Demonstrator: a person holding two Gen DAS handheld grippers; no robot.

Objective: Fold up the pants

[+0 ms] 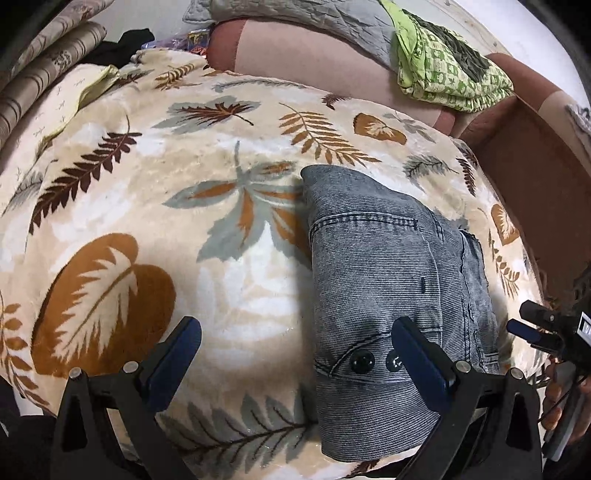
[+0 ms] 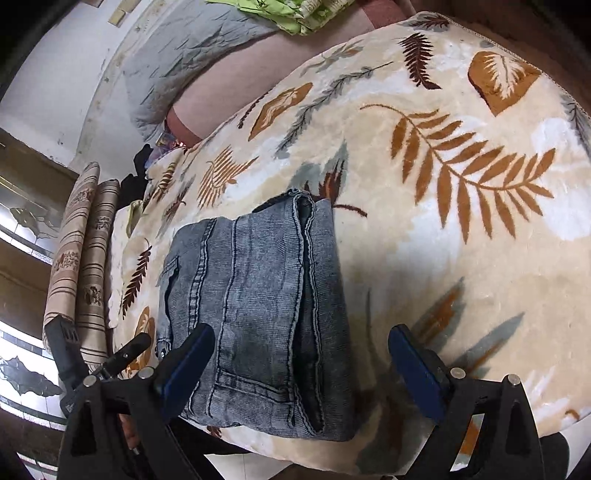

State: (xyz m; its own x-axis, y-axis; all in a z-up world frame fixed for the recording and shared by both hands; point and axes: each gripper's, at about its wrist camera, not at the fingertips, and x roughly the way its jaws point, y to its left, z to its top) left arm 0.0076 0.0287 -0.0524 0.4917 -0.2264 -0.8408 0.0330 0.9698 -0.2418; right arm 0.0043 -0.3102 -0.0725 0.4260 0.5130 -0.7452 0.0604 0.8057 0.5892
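Observation:
The grey denim pants (image 1: 388,295) lie folded into a compact rectangle on the leaf-print blanket (image 1: 184,184). Two dark buttons show near its front edge in the left wrist view. My left gripper (image 1: 295,354) is open and empty, just above the blanket at the folded pants' left front; its right finger (image 1: 417,362) is over the denim. My right gripper (image 2: 301,365) is open and empty above the near end of the folded pants (image 2: 258,295). The right gripper also shows at the right edge of the left wrist view (image 1: 535,332).
A green patterned cloth (image 1: 443,62) and a grey quilt (image 1: 314,22) lie on the pink-brown sofa back (image 1: 314,55) behind the blanket. Striped bolsters (image 2: 81,258) stand at the blanket's far side in the right wrist view. The blanket (image 2: 461,221) spreads wide around the pants.

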